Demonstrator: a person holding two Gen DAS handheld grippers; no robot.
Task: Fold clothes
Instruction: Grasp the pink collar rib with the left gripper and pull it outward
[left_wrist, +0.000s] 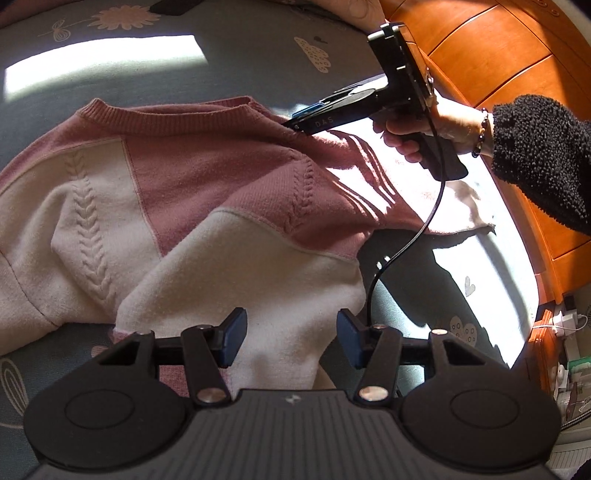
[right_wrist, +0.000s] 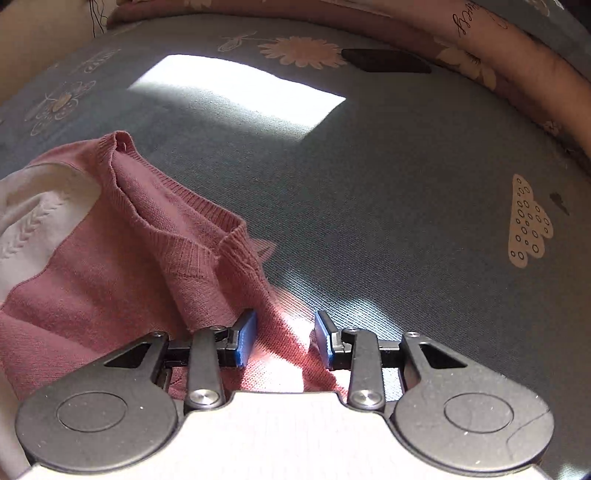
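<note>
So my left gripper (left_wrist: 291, 338) has its jaws apart, nothing pinched, just hovering over the white lower part of the sweater (left_wrist: 192, 206). The right gripper (right_wrist: 285, 341) is parted too, with a fold of pink knit lying between the blue pads (right_wrist: 246, 341) but not squeezed. The pink-and-cream sweater is spread on the blue-grey flowered bedspread (right_wrist: 406, 177), collar toward the sunlit patch, wooden drawers (left_wrist: 498, 59) off to the side.
</note>
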